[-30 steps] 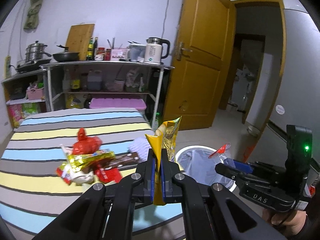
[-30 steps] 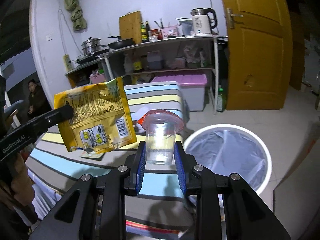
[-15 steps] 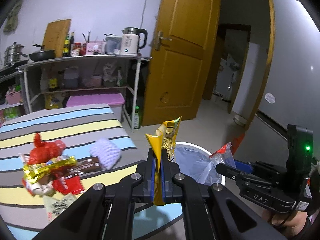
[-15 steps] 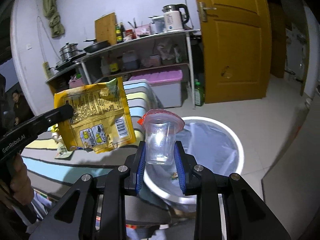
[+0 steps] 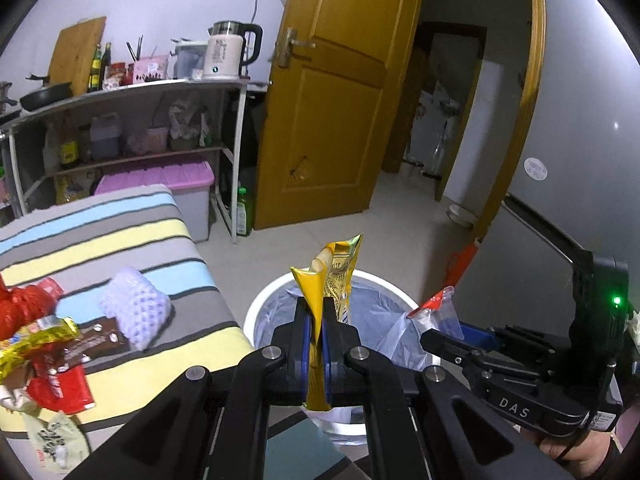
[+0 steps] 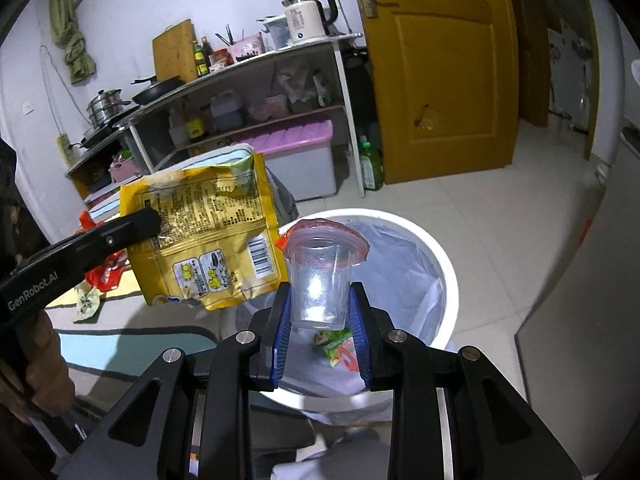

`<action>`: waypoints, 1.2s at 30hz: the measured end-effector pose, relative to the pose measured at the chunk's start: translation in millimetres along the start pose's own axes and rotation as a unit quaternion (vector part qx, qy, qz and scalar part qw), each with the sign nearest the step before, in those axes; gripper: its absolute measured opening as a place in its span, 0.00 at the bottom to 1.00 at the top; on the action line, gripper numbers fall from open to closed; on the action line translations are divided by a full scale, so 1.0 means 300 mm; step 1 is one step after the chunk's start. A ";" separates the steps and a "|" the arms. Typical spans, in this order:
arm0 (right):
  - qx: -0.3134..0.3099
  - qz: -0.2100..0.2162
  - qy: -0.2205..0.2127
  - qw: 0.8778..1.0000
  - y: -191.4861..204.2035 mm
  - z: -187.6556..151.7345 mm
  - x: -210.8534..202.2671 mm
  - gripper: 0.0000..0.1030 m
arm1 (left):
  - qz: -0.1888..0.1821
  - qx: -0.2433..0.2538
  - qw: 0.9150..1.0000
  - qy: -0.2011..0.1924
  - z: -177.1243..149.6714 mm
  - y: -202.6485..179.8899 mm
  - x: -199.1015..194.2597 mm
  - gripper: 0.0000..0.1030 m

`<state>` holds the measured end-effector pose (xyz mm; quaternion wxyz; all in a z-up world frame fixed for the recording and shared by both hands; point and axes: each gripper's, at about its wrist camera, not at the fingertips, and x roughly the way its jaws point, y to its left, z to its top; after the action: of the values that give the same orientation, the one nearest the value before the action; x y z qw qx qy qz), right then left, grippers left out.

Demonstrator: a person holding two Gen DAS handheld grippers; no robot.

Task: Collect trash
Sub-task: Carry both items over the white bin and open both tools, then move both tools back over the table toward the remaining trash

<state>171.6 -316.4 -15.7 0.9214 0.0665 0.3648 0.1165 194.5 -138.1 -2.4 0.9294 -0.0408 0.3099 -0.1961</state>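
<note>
The left hand-held gripper (image 5: pixel 316 344) pinches a yellow snack bag (image 6: pixel 204 236); the right hand-held gripper (image 6: pixel 320 320) clamps a clear plastic cup (image 6: pixel 320 276), both at lower centre above the white trash bin (image 6: pixel 448 280). One green wrapper (image 6: pixel 336 346) lies inside; wrappers (image 5: pixel 48 352) remain on the striped bed (image 5: pixel 120 224), lower left.

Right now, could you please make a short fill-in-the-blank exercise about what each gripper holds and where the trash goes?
1. The left gripper is shut on a ____ snack bag.
2. The right gripper is shut on a clear plastic ____.
3. Both items hang over the white ____, lined with a bag.
4. More wrappers lie on the ____ cloth.

Missing words: yellow; cup; bin; striped
</note>
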 end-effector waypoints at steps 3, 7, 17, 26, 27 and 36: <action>0.004 -0.001 0.011 1.000 -0.012 -0.003 0.034 0.29 | 0.002 0.004 1.000 0.005 -0.004 0.003 0.024 0.05; 0.006 -0.001 0.026 1.000 -0.012 -0.005 0.074 0.29 | 0.001 0.005 1.000 0.017 -0.014 0.016 0.057 0.10; 0.004 -0.005 0.038 0.999 -0.009 -0.019 0.103 0.37 | -0.008 -0.008 1.000 0.022 -0.022 0.053 0.064 0.16; -0.003 0.006 0.013 1.000 0.022 -0.008 0.042 0.37 | -0.011 -0.012 1.000 0.009 -0.019 0.072 0.008 0.16; -0.004 0.009 0.011 1.000 0.026 -0.006 0.037 0.37 | -0.010 -0.013 1.000 0.006 -0.021 0.075 -0.003 0.16; -0.030 0.046 -0.003 0.998 0.141 -0.002 -0.014 0.45 | 0.025 -0.026 0.999 -0.021 -0.049 0.136 -0.143 0.16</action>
<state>161.3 -276.7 -4.6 0.9178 0.0562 0.3545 0.1695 168.4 -83.0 1.8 0.9390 -0.0611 0.2958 -0.1643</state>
